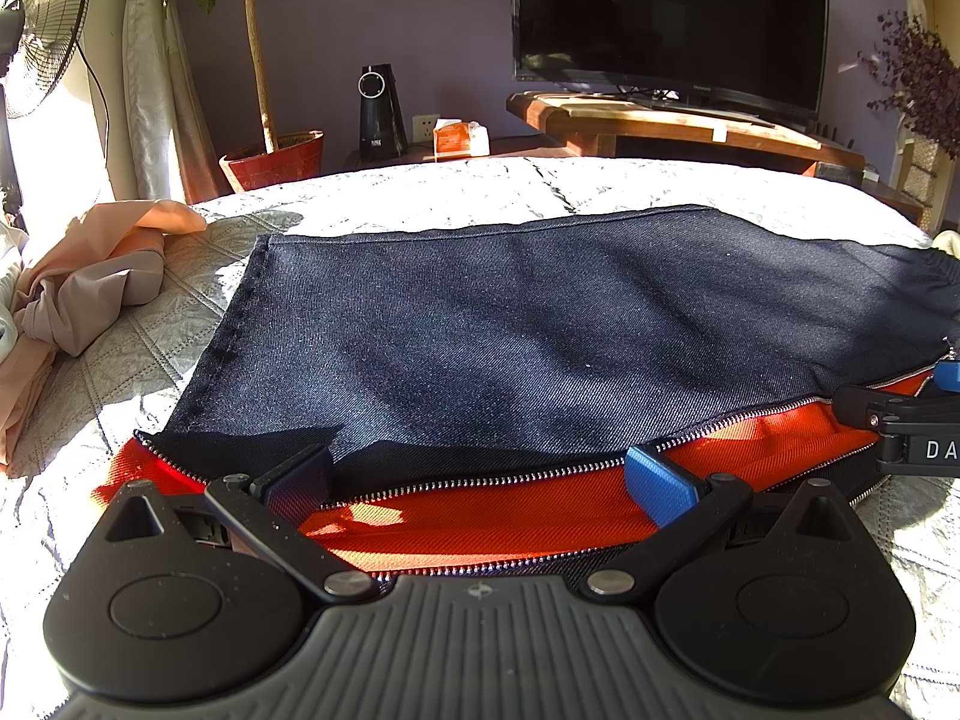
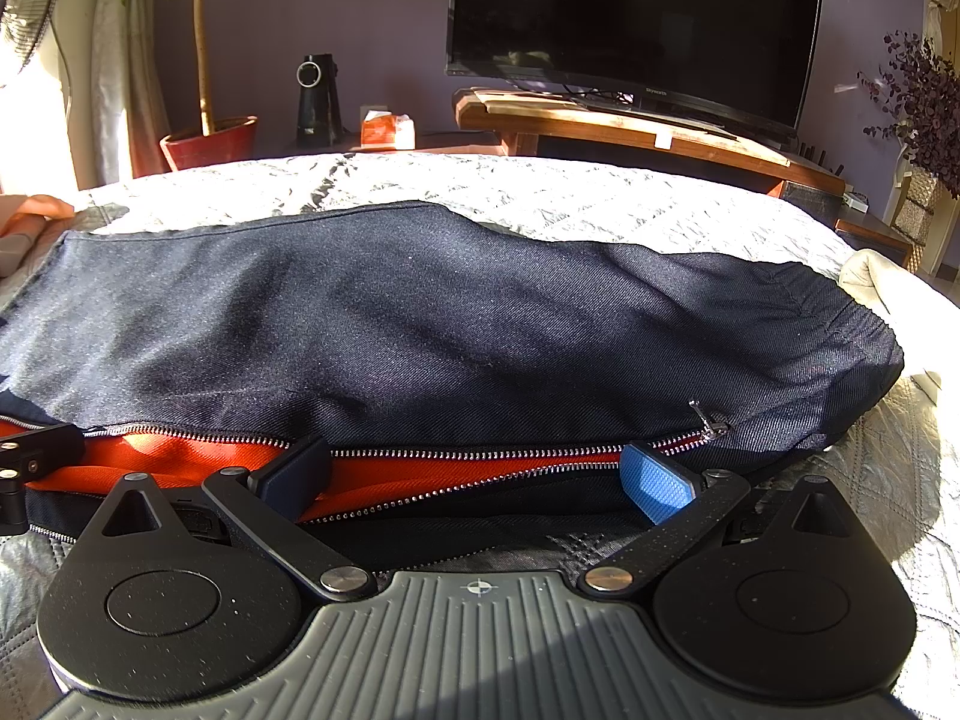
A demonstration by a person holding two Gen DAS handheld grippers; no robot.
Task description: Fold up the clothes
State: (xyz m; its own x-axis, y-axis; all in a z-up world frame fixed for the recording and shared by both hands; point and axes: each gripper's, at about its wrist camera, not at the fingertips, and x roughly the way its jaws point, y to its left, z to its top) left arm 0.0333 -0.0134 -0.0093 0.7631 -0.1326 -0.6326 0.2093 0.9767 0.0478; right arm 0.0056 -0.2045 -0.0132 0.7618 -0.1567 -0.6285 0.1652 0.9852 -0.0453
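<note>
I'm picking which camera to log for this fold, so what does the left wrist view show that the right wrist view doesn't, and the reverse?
Only the left wrist view shows the full heap of peach clothing, the navy garment's straight hemmed end and its near-left corner of orange lining.

Only the right wrist view shows the garment's rounded, gathered end, the zipper pull and a pale item beyond it.

Both show the open zipper over orange lining, the quilted bed, television and potted plant. The left gripper and right gripper are open.

"DA" on other tongs' body (image 1: 924, 447).
</note>
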